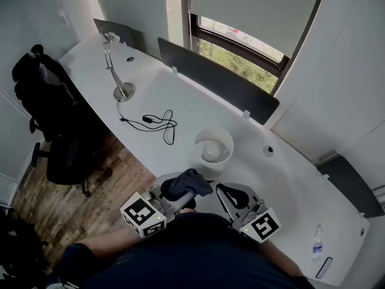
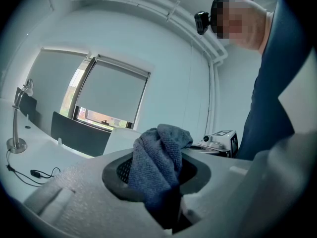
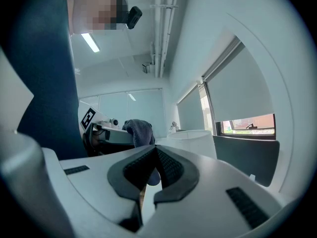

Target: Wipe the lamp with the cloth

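A white round lamp (image 1: 213, 149) stands on the white desk (image 1: 283, 185), just beyond both grippers. My left gripper (image 1: 180, 190) is shut on a dark blue-grey cloth (image 1: 187, 182), which bunches up above the jaws in the left gripper view, cloth (image 2: 161, 155). My right gripper (image 1: 226, 192) sits beside it, shut with nothing between its dark pads (image 3: 166, 165). Both are held close to the person's body, short of the lamp. A silver desk lamp (image 1: 114, 65) with a thin arm stands far left, seen again as the desk lamp (image 2: 17, 120).
A black cable (image 1: 157, 122) trails from the silver lamp across the desk. A dark divider panel (image 1: 216, 80) runs along the desk's back edge under the window. A black office chair (image 1: 54, 125) stands left. A small bottle (image 1: 317, 244) sits at the right end.
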A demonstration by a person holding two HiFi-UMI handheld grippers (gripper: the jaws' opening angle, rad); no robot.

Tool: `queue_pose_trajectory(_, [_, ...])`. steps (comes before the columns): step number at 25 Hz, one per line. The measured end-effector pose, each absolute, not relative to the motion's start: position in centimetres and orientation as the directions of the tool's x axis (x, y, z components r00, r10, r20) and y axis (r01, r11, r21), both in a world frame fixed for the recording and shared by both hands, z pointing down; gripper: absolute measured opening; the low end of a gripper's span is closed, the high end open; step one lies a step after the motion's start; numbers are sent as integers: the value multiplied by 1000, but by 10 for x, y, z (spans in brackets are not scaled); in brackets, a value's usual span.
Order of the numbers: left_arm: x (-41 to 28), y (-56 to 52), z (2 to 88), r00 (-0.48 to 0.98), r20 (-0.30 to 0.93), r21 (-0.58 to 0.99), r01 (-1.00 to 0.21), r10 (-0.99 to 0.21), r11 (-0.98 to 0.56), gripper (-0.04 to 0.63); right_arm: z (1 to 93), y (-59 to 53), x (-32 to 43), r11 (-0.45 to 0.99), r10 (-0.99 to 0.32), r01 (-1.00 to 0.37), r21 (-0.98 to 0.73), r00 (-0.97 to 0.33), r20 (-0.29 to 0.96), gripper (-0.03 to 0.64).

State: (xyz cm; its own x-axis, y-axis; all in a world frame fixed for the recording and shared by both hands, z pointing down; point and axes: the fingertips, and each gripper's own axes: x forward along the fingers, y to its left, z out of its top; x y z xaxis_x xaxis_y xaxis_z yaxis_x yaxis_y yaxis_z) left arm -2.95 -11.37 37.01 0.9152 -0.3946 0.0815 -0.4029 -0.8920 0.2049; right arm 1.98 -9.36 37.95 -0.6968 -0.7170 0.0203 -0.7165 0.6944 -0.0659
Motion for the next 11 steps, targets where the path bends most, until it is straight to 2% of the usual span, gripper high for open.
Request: queue_pose_trajectory(11, [-30,-112,370,917,82,203,-398,-389,-895,133,380,-92,19,693,-719,-718,-67,-695,24,10])
